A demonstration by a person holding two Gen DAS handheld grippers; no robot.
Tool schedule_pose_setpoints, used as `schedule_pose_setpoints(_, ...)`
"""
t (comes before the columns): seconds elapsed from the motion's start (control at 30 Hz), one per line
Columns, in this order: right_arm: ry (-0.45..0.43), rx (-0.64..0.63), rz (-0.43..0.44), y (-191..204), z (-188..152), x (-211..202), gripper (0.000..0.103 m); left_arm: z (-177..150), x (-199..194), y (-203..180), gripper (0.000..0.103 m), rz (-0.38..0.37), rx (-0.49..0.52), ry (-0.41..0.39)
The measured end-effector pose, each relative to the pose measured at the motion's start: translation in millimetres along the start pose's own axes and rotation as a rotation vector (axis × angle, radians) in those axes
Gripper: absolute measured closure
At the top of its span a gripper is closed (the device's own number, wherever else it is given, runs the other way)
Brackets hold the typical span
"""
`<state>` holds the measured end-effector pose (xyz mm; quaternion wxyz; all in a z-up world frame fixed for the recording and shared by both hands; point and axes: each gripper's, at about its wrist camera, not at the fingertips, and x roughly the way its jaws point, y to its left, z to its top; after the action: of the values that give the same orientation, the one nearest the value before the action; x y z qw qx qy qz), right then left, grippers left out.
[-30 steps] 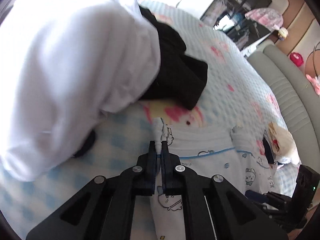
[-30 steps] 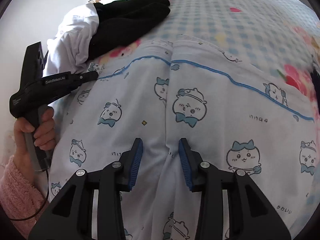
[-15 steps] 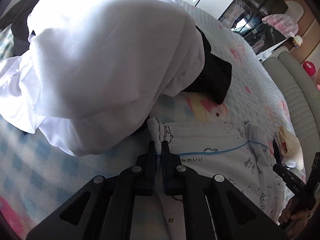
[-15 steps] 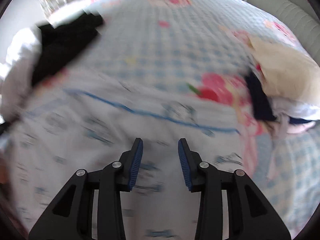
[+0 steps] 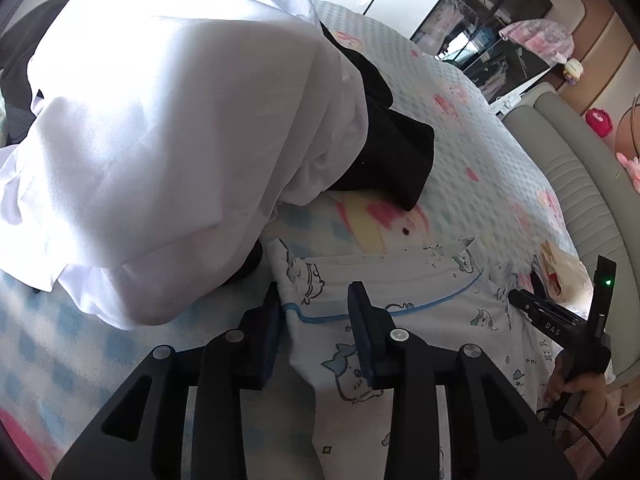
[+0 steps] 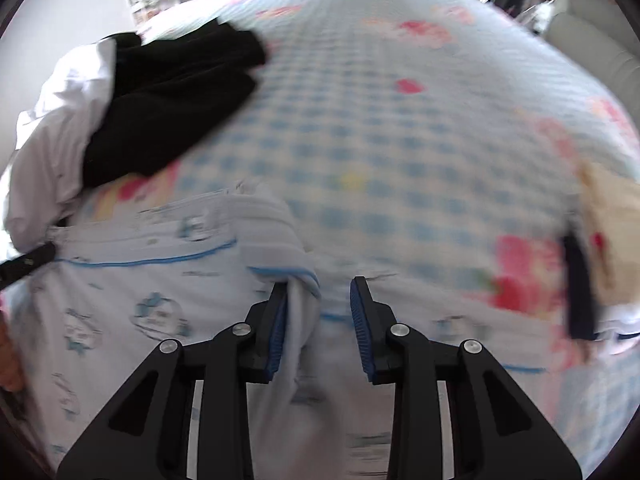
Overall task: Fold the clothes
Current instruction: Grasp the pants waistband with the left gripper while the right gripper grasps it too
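A white garment with blue cartoon prints and a blue piping line (image 5: 400, 292) lies on the bed; it also shows in the right wrist view (image 6: 152, 288). My left gripper (image 5: 316, 316) is open, its jaws spread over the garment's near corner. My right gripper (image 6: 318, 308) is open over a raised fold of the same garment, cloth lying between the jaws and against the left finger (image 6: 276, 320). The right gripper also shows in the left wrist view (image 5: 560, 320), at the garment's far side.
A big white garment (image 5: 160, 128) and a black one (image 5: 392, 156) are heaped just beyond the left gripper; both show at the left of the right wrist view (image 6: 168, 92). A beige item and dark strap (image 6: 592, 248) lie right. A grey padded headboard (image 5: 580, 176) borders the bed.
My left gripper has opened and let go of the garment's corner. My right gripper has swung back left over the garment and stays open; its view is blurred by motion.
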<state>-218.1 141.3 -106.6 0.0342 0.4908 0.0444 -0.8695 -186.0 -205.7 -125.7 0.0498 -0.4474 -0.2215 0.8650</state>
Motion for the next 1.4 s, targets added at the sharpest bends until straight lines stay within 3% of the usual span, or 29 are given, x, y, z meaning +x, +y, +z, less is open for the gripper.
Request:
schedule_pose_setpoints(0.03, 0.003, 0.013, -0.038, -10.0, 1.7, 2.3, 0.073, 0.9, -0.2, -0.5, 0.069, 0.000, 0.003, -0.003)
schedule_pose_setpoints(0.13, 0.023, 0.125, -0.031, -41.4, 1.3, -5.4, 0.070, 1.6, -4.3, 0.0, 0.069, 0.028, 0.013, -0.007)
schedule_pose_setpoints(0.3, -0.012, -0.016, 0.110, 1.7, 15.2, -25.8, 0.064, 4.8, -21.9, 6.2, 0.069, 0.046, 0.033, -0.030)
schedule_pose_setpoints(0.37, -0.026, -0.076, 0.167, 19.8, 20.8, -34.0, 0.057, 4.2, -19.2, 9.3, 0.069, 0.026, 0.018, -0.015)
schedule_pose_setpoints(0.43, -0.041, -0.136, 0.224, 37.9, 26.5, -42.2, 0.057, 2.7, -13.9, 10.0, 0.069, 0.018, 0.018, 0.008)
schedule_pose_setpoints(0.6, 0.055, -0.205, 0.202, 72.0, 35.1, 14.6, 0.051, -4.2, 6.6, 0.9, 0.063, 0.054, 0.078, 0.071)
schedule_pose_setpoints(0.63, 0.070, -0.208, 0.207, 73.5, 34.3, 22.8, 0.053, -4.7, 9.0, 0.8, 0.062, 0.062, 0.080, 0.078)
schedule_pose_setpoints(0.67, 0.085, -0.210, 0.216, 74.7, 33.4, 30.4, 0.076, -4.6, 9.6, 1.5, 0.061, 0.064, 0.078, 0.080)
schedule_pose_setpoints(0.77, -0.002, -0.210, 0.267, 73.4, 30.4, 12.0, 0.092, -2.1, 3.4, 5.0, 0.060, 0.054, 0.064, 0.063)
schedule_pose_setpoints(0.9, -0.128, -0.169, 0.351, 60.2, 32.1, -14.7, 0.093, -2.4, 5.2, 3.6, 0.060, 0.087, 0.076, 0.047)
schedule_pose_setpoints(1.03, -0.069, -0.103, 0.269, 44.0, 44.1, 8.1, 0.093, -2.8, 8.3, 3.6, 0.060, 0.100, 0.082, 0.036)
schedule_pose_setpoints(1.13, -0.034, 0.087, 0.362, 19.4, 47.2, 20.1, 0.092, -1.9, 8.9, 10.5, 0.060, 0.066, 0.055, 0.026)
schedule_pose_setpoints(1.2, -0.024, 0.116, 0.375, 14.4, 44.2, 18.6, 0.085, -1.8, 13.6, 13.8, 0.060, 0.039, 0.049, 0.035)
schedule_pose_setpoints(1.27, -0.020, 0.109, 0.374, 14.7, 41.6, 14.7, 0.065, -1.3, 18.9, 10.3, 0.062, 0.026, 0.054, 0.039)
schedule_pose_setpoints(1.3, -0.015, 0.075, 0.385, 19.9, 40.7, 11.8, 0.061, -1.0, 19.6, 7.0, 0.074, 0.017, 0.073, 0.037)
schedule_pose_setpoints(1.33, 0.000, 0.044, 0.400, 22.6, 41.1, 14.3, 0.060, -0.6, 19.1, 1.7, 0.092, 0.023, 0.092, 0.027)
schedule_pose_setpoints(1.4, 0.047, -0.032, 0.411, 33.8, 41.5, 25.0, 0.068, 0.4, 16.3, -9.8, 0.096, 0.071, 0.136, -0.007)
